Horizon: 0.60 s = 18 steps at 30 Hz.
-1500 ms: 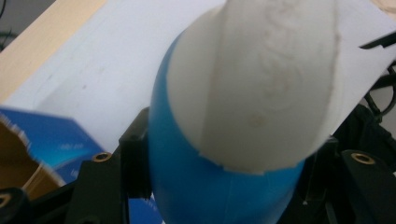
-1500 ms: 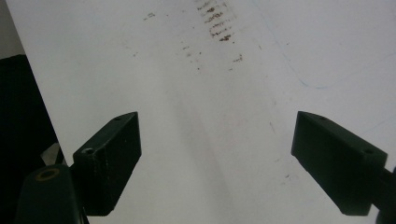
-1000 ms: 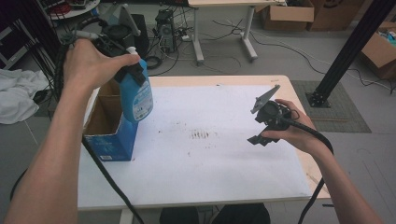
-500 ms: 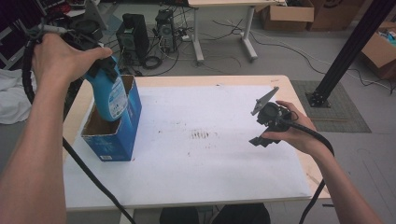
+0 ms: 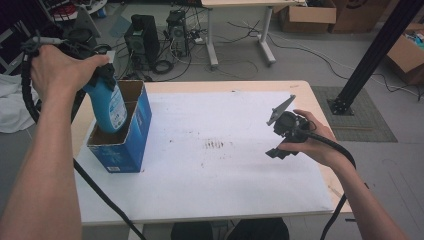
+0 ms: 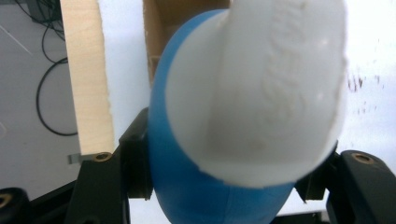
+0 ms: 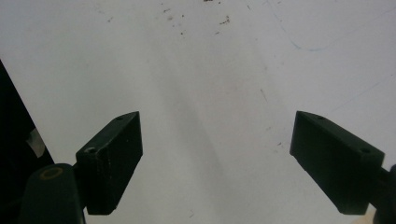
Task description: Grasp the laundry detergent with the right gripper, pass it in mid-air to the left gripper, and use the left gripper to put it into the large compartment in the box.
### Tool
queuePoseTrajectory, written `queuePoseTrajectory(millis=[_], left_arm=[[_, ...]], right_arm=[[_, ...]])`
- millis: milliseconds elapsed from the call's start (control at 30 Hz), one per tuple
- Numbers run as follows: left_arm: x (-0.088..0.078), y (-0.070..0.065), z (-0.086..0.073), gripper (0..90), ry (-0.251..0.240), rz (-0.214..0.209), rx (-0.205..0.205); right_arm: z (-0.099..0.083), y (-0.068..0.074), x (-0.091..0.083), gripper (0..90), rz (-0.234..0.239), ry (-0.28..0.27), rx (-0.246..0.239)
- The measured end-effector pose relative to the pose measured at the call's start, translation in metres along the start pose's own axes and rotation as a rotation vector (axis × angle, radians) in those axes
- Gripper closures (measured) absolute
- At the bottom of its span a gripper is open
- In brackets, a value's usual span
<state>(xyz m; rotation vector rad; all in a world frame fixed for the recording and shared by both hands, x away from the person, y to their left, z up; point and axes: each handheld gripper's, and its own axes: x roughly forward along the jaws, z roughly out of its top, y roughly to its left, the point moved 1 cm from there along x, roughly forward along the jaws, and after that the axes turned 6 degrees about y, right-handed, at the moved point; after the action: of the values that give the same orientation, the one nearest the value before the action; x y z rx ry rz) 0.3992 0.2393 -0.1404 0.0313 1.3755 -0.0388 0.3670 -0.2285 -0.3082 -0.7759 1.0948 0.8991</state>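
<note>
Two grippers are in our hands. Our left gripper [image 6: 224,196] is clamped on a blue plastic spray bottle with a white cap [image 5: 107,102], whose base dips into the open blue cardboard box [image 5: 122,145] at the left of the white-covered table [image 5: 225,175]. Our right gripper [image 5: 282,137] hangs empty and wide at the right. We judge the bottle stiff, smooth, perhaps slippery, best gripped at its shoulder under the cap. Its label is too blurred to read.
</note>
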Motion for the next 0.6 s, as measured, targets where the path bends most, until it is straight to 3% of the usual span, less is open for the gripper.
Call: queuePoseTrajectory(millis=[267, 600], left_arm=[[0.019, 0.006, -0.002, 38.2, -0.008, 0.001, -0.042], [0.053, 0.007, -0.005, 38.2, 0.024, 0.007, -0.041]], right_arm=[[-0.004, 0.001, 0.002, 16.9, 0.003, 0.006, 0.003], [-0.005, 0.003, 0.006, 17.0, 0.015, 0.008, 0.000]])
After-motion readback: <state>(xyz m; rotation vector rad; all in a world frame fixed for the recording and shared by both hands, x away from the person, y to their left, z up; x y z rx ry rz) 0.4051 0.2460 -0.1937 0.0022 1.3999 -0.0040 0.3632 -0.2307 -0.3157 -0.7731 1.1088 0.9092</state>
